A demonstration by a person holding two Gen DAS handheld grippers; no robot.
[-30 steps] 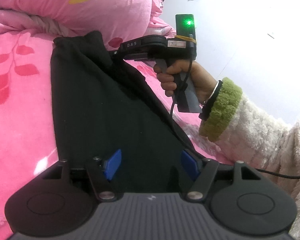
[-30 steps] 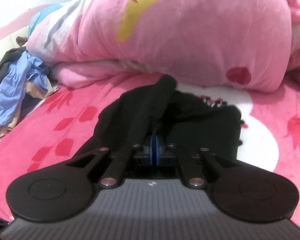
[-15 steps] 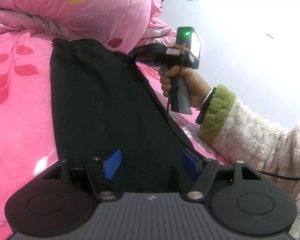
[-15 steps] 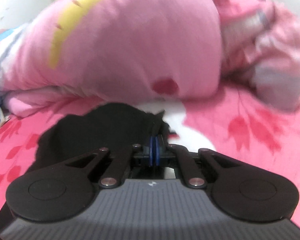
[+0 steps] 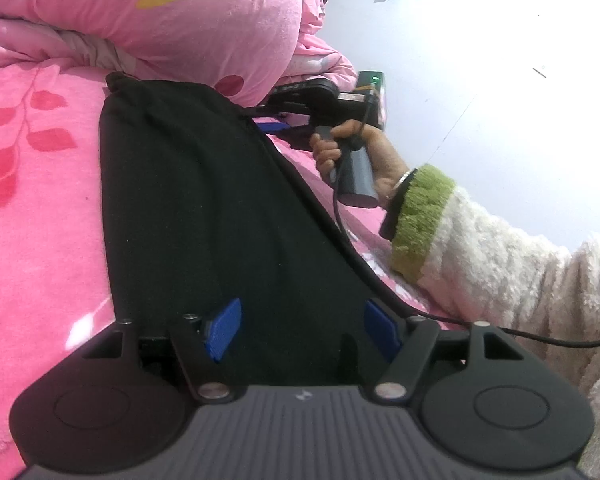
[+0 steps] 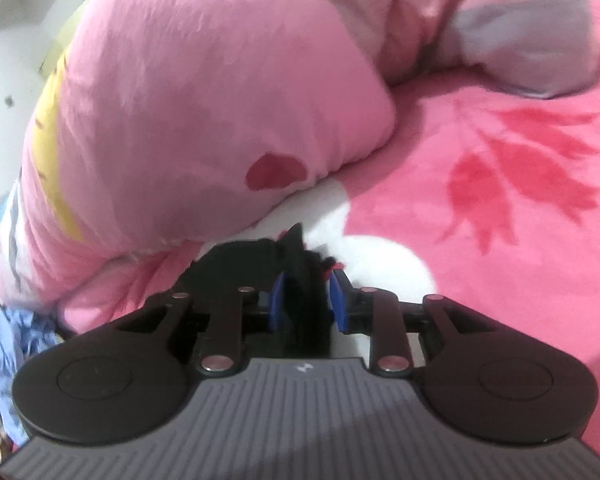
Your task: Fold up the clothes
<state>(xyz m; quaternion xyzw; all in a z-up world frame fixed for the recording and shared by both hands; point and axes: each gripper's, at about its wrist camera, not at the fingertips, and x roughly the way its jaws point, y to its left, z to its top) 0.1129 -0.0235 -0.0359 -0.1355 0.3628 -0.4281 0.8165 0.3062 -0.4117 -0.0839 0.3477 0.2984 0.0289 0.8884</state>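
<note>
A black garment point(image 5: 188, 200) lies flat and long on the pink bed sheet point(image 5: 32, 220), reaching from my left gripper to the pink quilt. My left gripper point(image 5: 302, 328) hovers open over its near end, blue pads wide apart. My right gripper point(image 5: 269, 121) is low at the garment's far right corner, held by a hand in a white fleece sleeve with a green cuff point(image 5: 420, 216). In the right wrist view the right gripper point(image 6: 308, 302) stands open, and a fold of the black garment point(image 6: 236, 256) still lies between its pads.
A bulky pink quilt point(image 5: 180, 20) with a yellow print is heaped just behind the garment and fills the right wrist view point(image 6: 200, 100). A white wall point(image 5: 480, 60) rises on the right. Blue clothes point(image 6: 4, 344) lie at the far left. A black cable point(image 5: 540, 338) trails from the sleeve.
The right gripper carried the black cloth's corner right and down to the bed, laying the garment flat, then opened its jaws. The left gripper stayed still and open.
</note>
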